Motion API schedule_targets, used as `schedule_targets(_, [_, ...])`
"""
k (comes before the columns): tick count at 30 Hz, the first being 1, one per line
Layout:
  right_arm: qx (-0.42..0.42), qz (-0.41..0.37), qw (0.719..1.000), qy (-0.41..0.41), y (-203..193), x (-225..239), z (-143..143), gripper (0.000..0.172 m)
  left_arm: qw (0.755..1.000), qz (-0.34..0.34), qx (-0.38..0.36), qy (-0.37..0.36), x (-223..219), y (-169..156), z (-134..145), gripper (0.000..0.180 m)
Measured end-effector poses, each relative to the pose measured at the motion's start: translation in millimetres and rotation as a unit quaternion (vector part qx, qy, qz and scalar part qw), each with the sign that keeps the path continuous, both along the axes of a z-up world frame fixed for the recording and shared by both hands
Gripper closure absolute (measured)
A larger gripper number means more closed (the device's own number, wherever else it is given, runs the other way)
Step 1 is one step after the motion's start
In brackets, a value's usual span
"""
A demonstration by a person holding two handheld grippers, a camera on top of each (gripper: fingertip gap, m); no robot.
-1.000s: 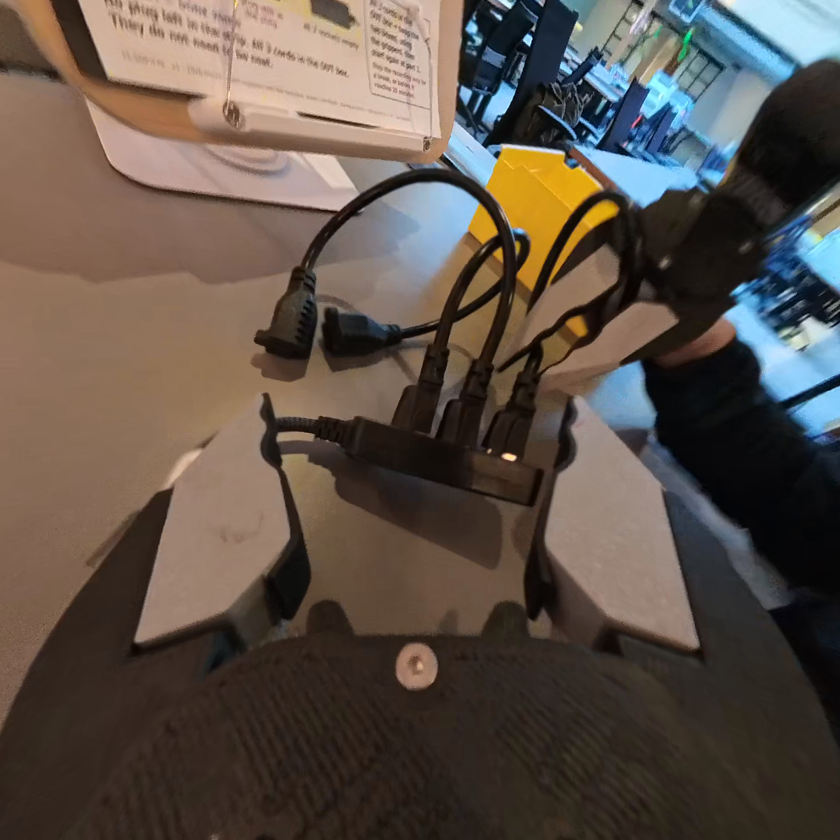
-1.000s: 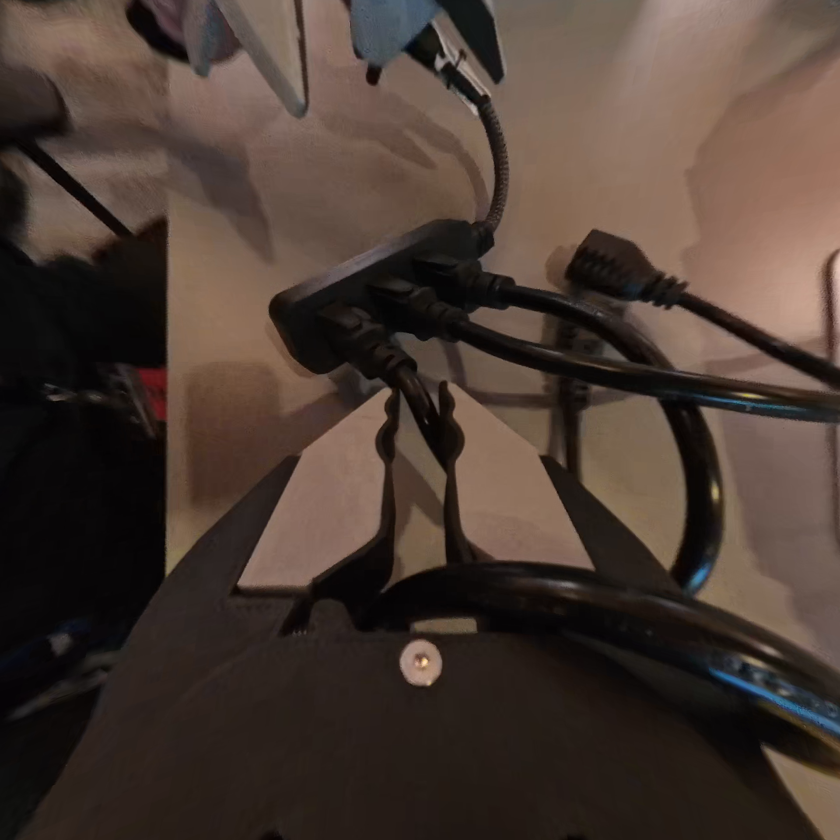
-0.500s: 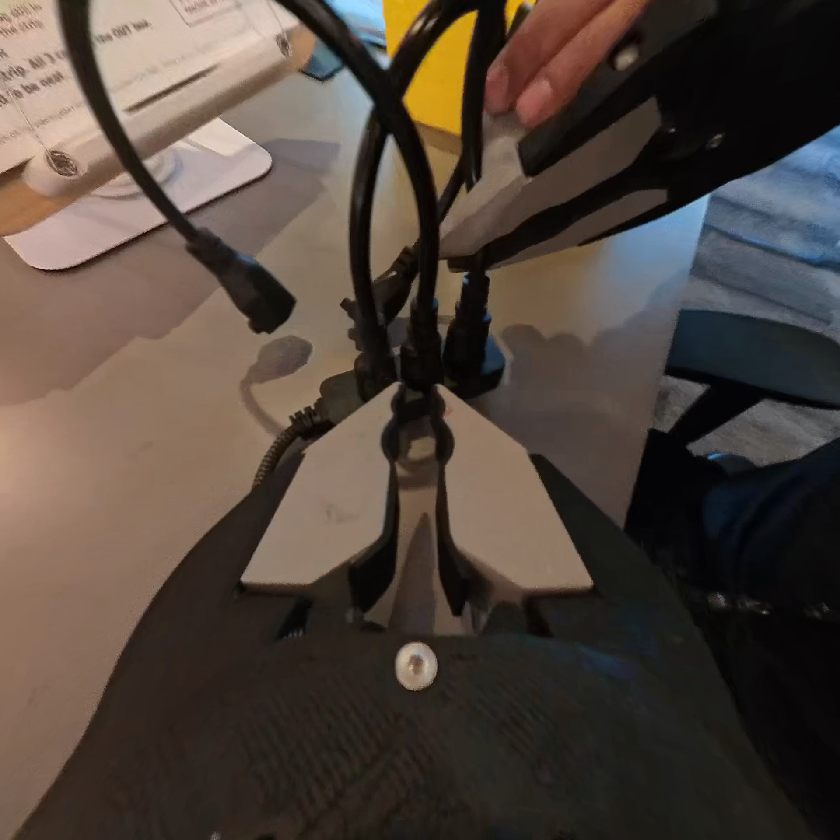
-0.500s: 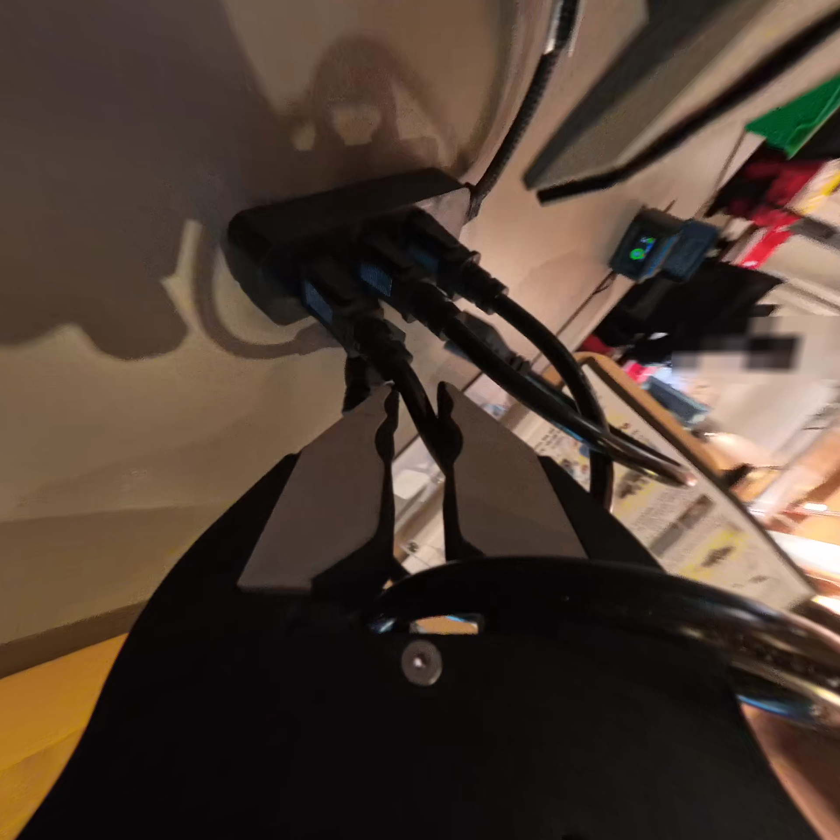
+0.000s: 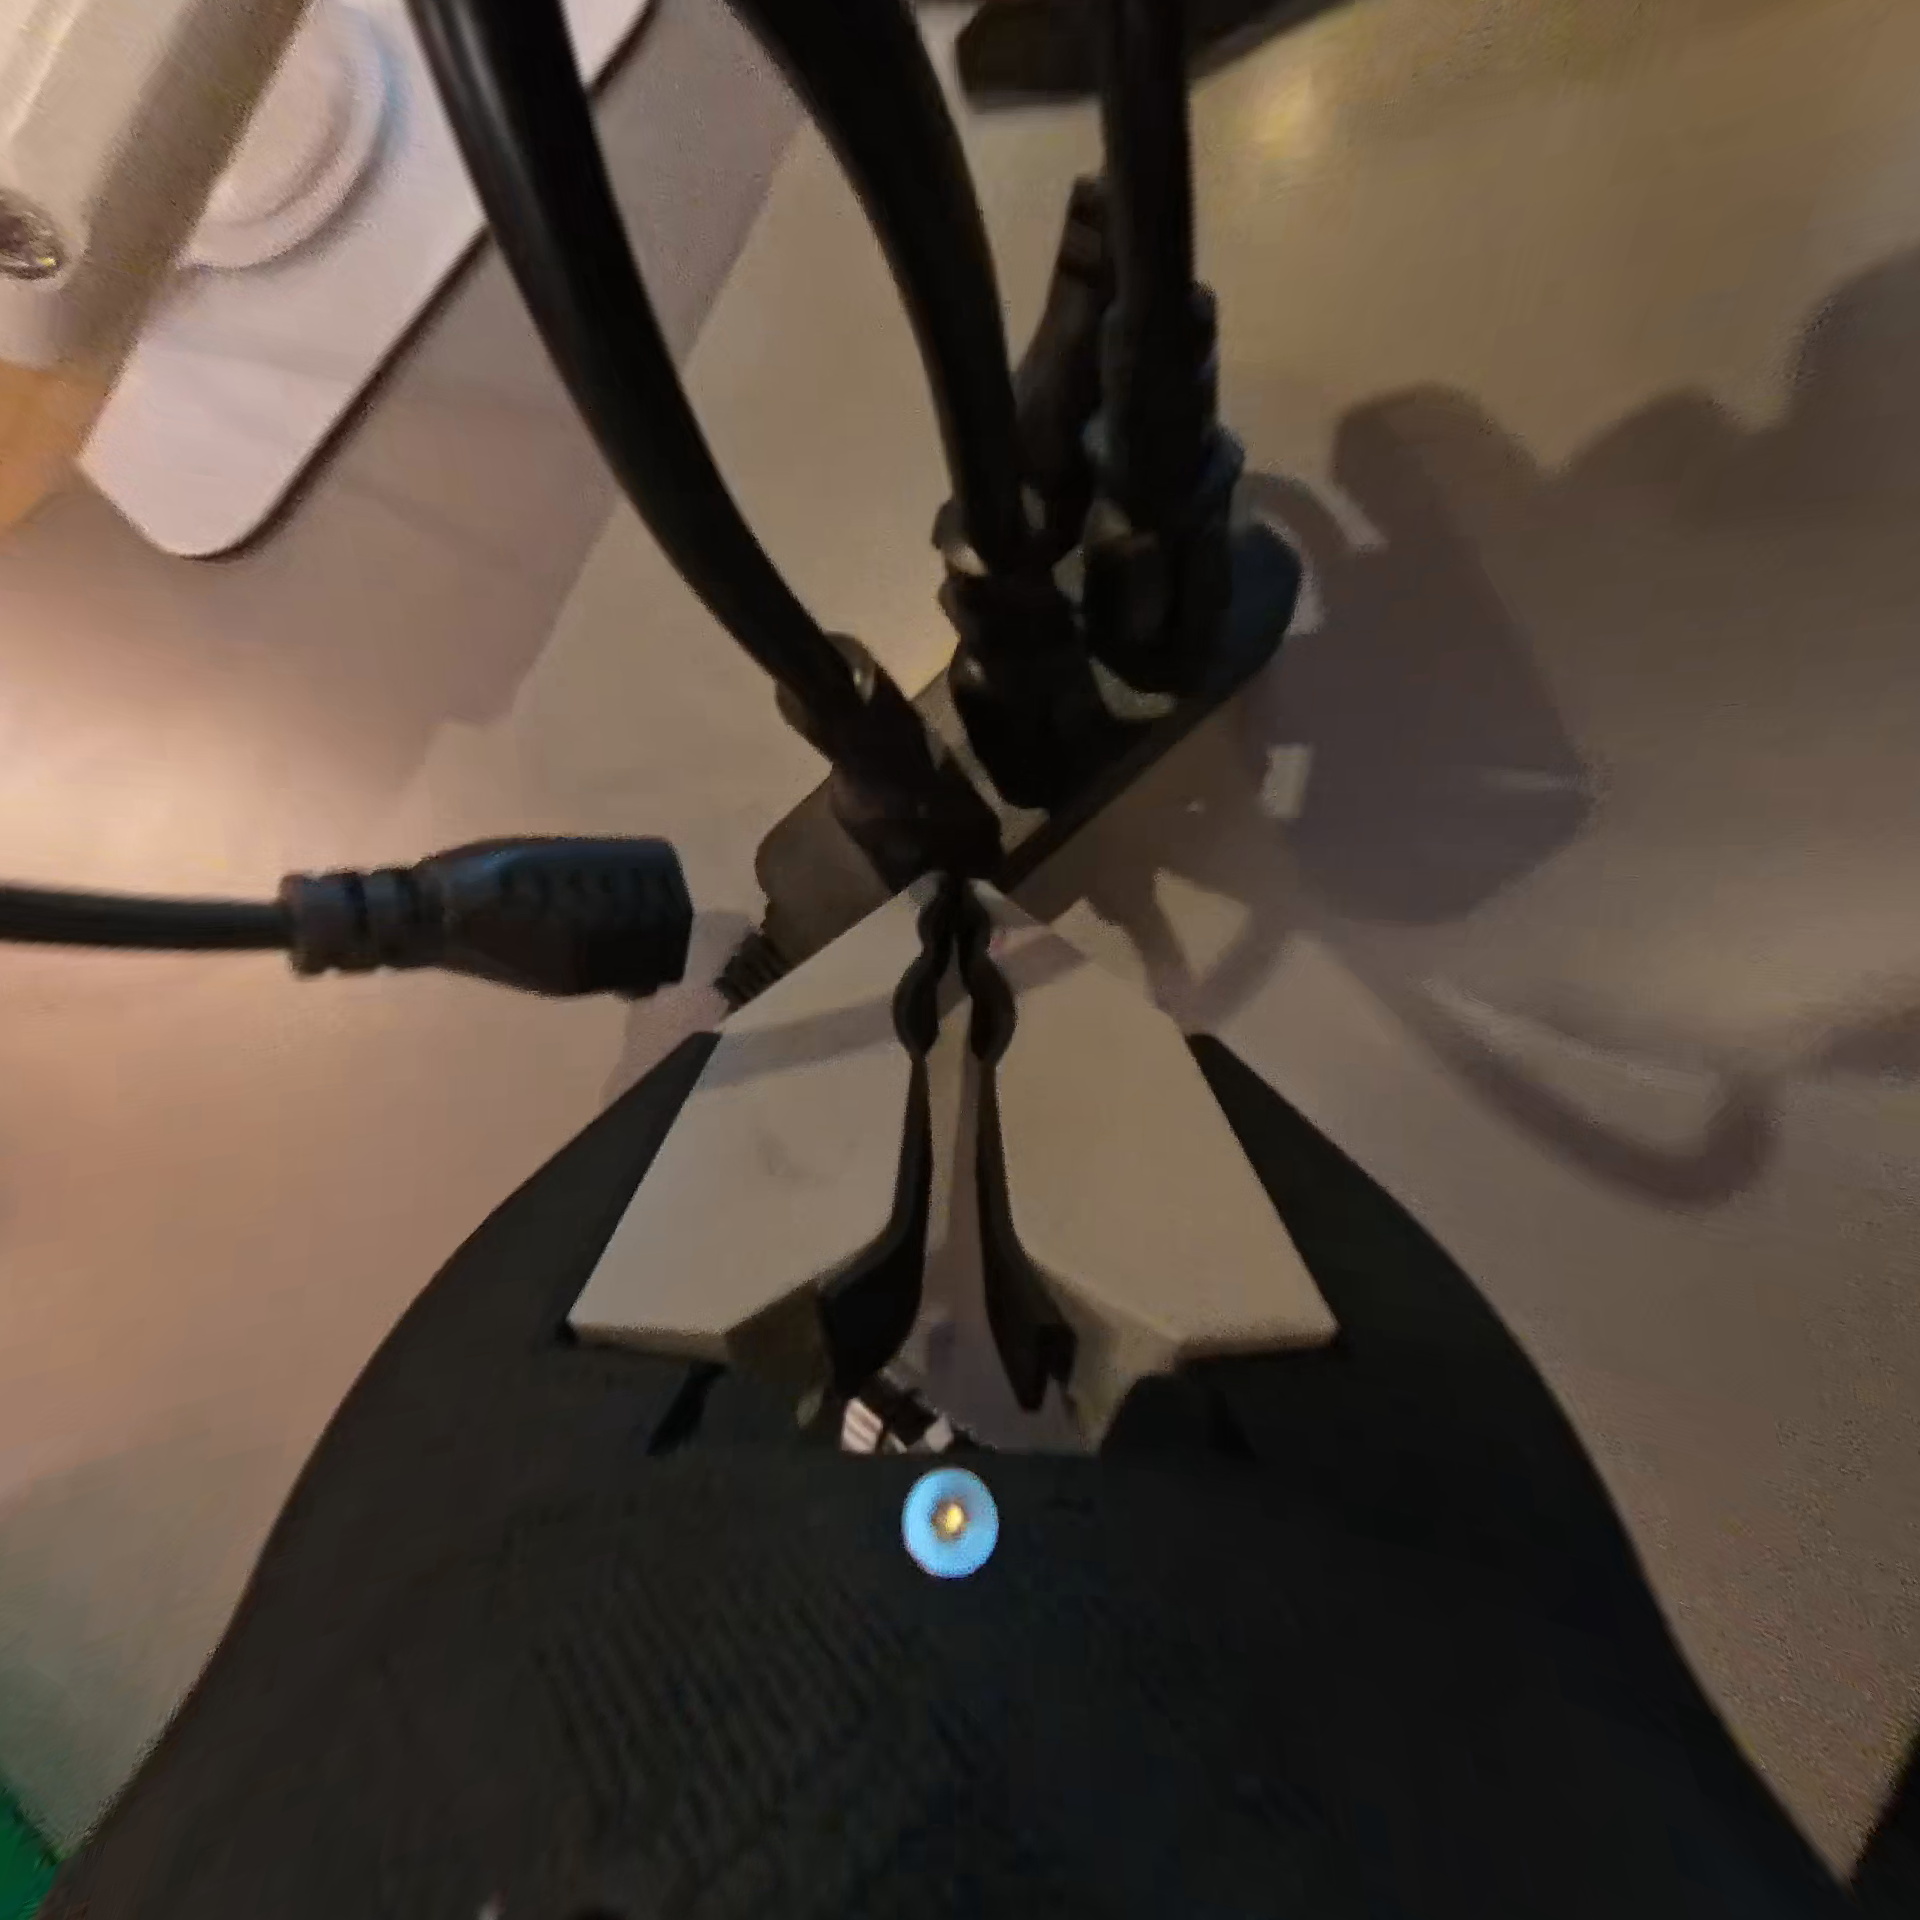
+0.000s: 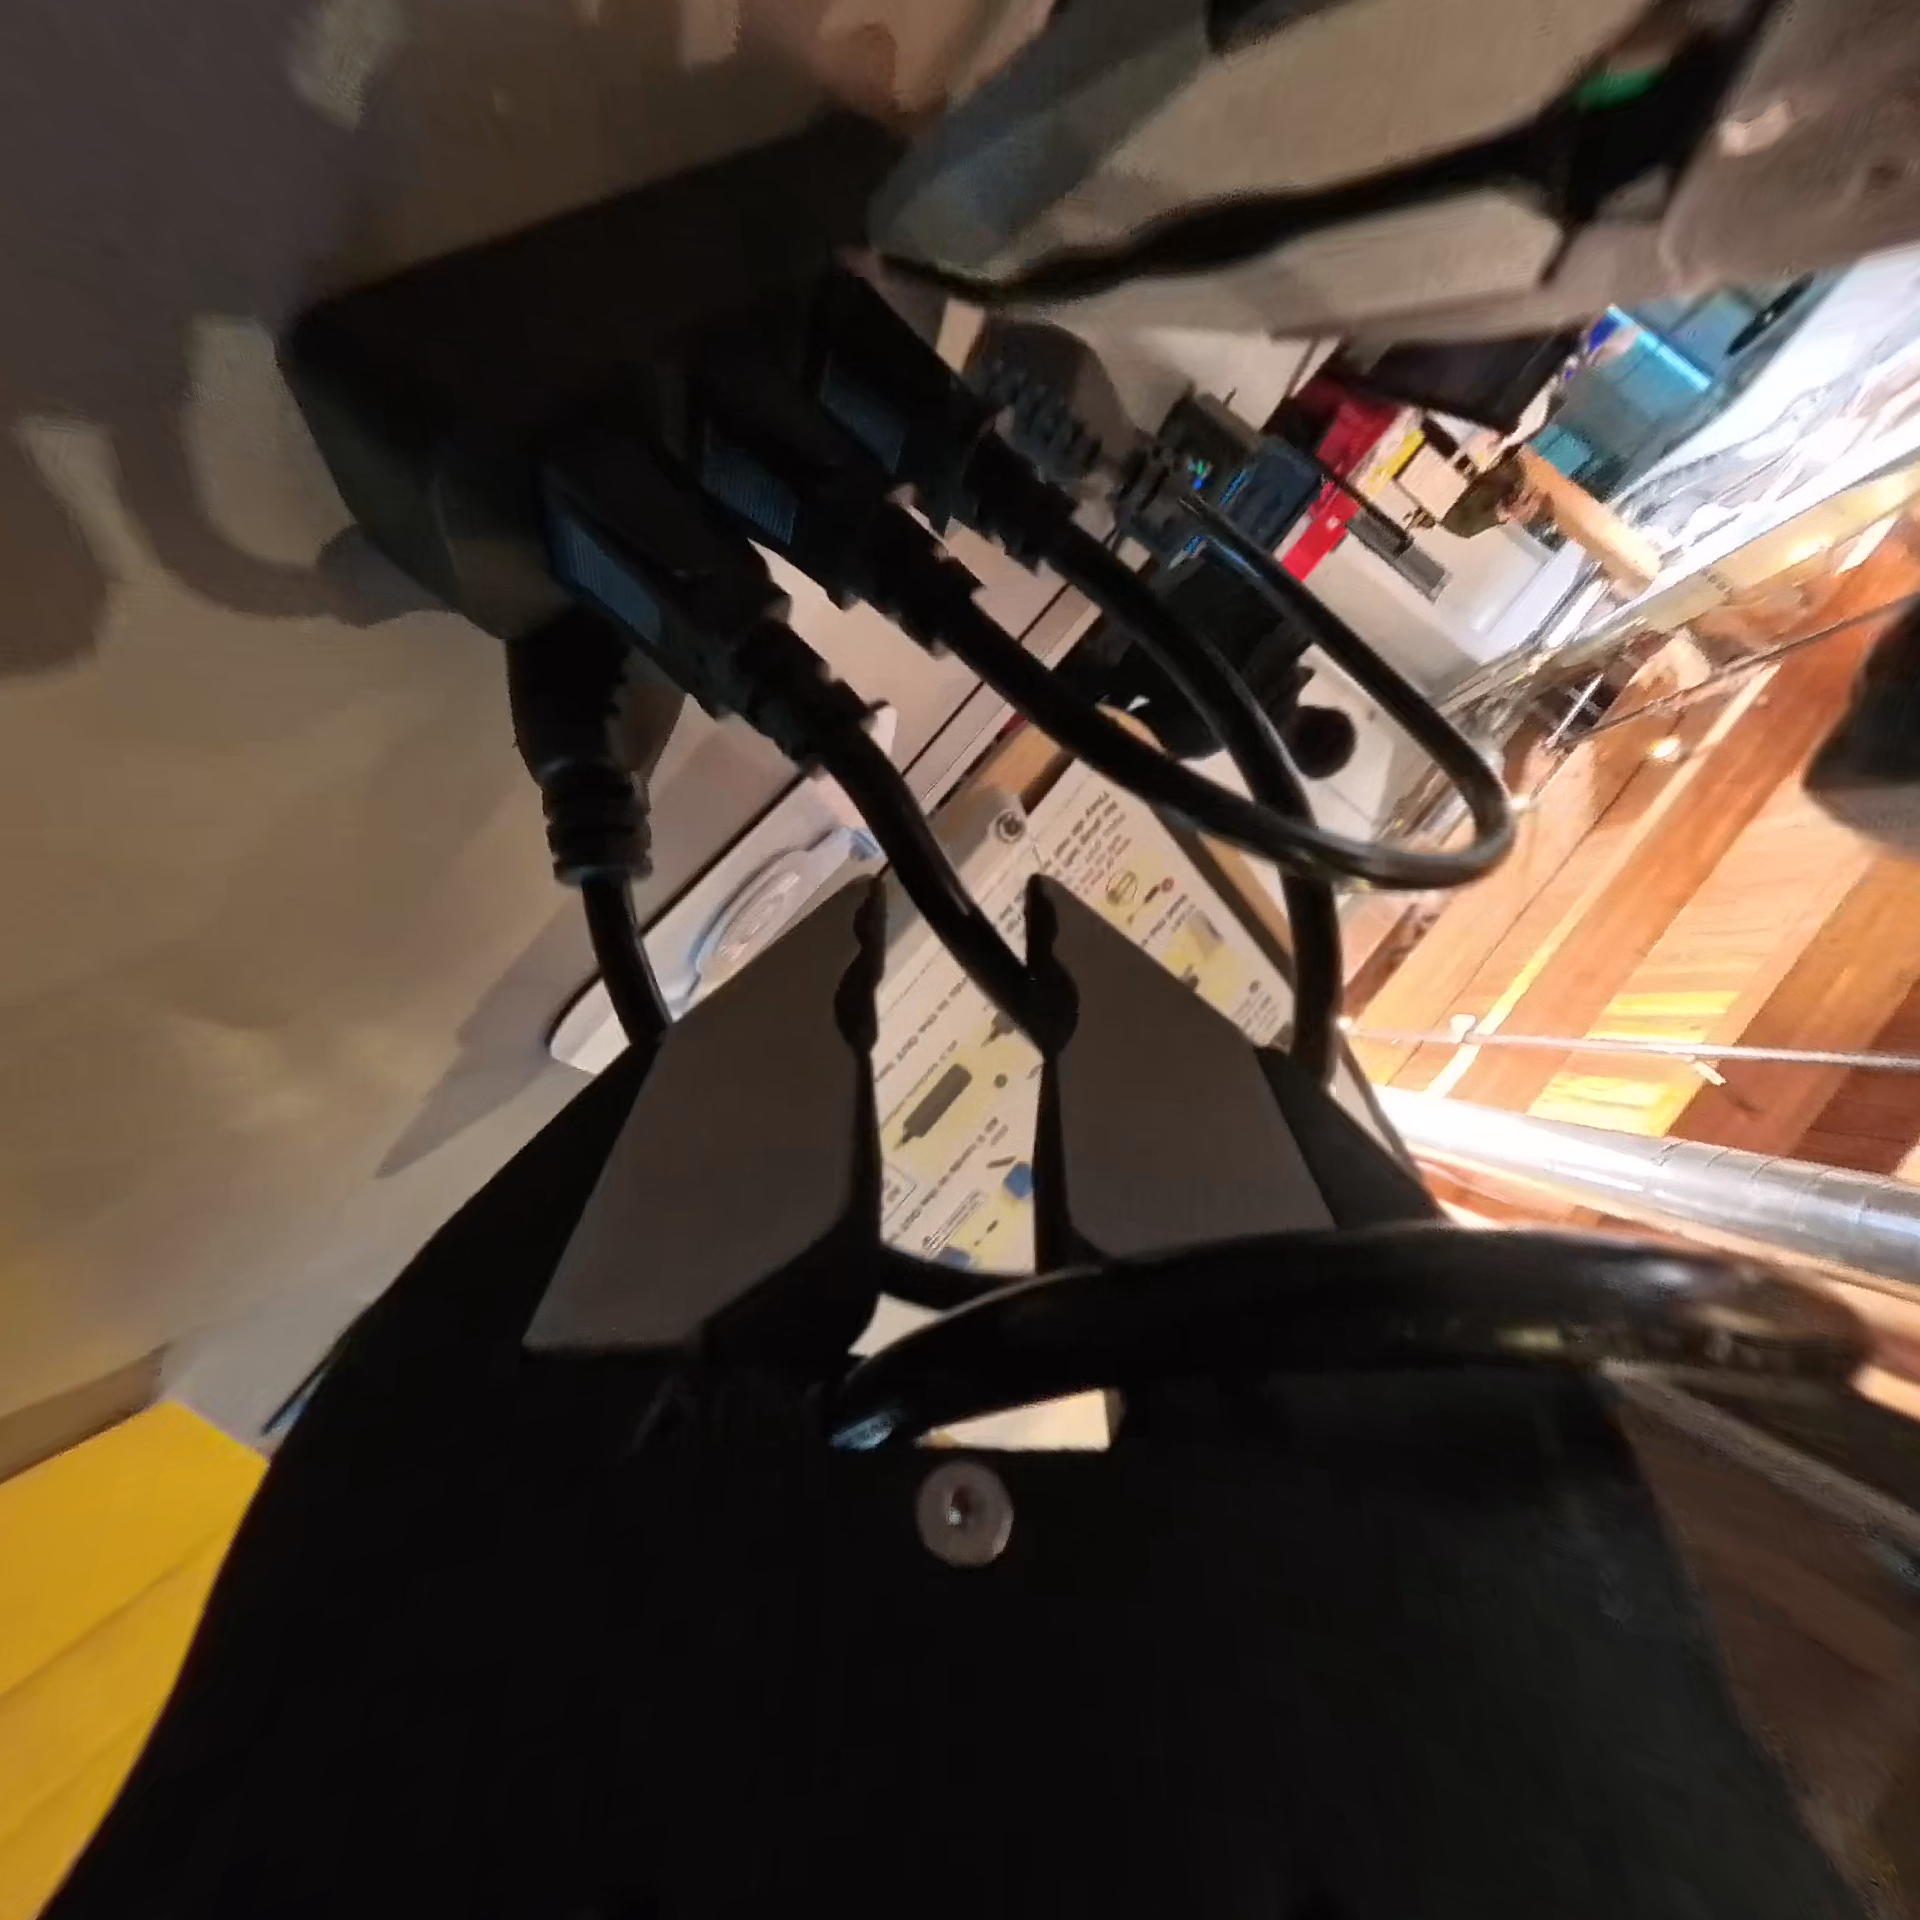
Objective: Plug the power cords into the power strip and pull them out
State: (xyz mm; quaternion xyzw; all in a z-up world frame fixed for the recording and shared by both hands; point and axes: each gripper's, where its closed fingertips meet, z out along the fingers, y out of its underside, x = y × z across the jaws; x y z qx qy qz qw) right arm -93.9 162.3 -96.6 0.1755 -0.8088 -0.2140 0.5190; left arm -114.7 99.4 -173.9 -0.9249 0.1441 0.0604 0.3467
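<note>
The black strip (image 5: pixel 1132 769) is lying on the desk (image 5: pixel 312 1143), running from 7 o'clock up to 1 o'clock just past the tips of the left hand-held gripper (image 5: pixel 951 896). Three cords (image 5: pixel 997 436) are sitting plugged into it, rising toward 12 o'clock out of the top of the view. The left hand-held gripper is clenched, its fingers (image 5: pixel 914 997) meeting right at the near end of the strip, at the base of the nearest plug (image 5: pixel 883 769); blur is hiding whether they are pinching anything. A loose connector (image 5: pixel 520 914) is hanging at 9 o'clock from those tips, its cable going off to the left. The strip's braided lead (image 5: pixel 743 966) is coming out at its near end, between connector and fingers.

In the right wrist view, the strip (image 6: pixel 582 416) is sitting at 11 o'clock from the right hand-held gripper (image 6: pixel 956 914), well beyond its tips, with the three plugs (image 6: pixel 748 499) pointing down toward 4 o'clock. The right hand-held gripper is released: its fingers (image 6: pixel 1122 1091) are standing apart, and one cord (image 6: pixel 935 883) is passing loosely between them, leaning on the right one.

Farther out, a white stand (image 5: pixel 270 343) with an instruction sheet (image 6: pixel 1132 997) is sitting at 10 o'clock, and a yellow box (image 6: pixel 94 1621) at 8 o'clock.
</note>
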Motion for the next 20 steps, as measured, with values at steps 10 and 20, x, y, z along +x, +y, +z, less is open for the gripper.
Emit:
schedule_targets(10, [-0.241, -0.068, 0.968, 0.014, 6, 69, 11, 0.128, 0.990, 0.068, 0.084, -0.087, -13, -23, 6, 0.152])
schedule_targets(20, [-0.518, -0.175, 0.795, -0.262, -12, 89, -6, 0.096, 0.972, 0.118, 0.139, -0.148, -17, -20, 7, 0.125])
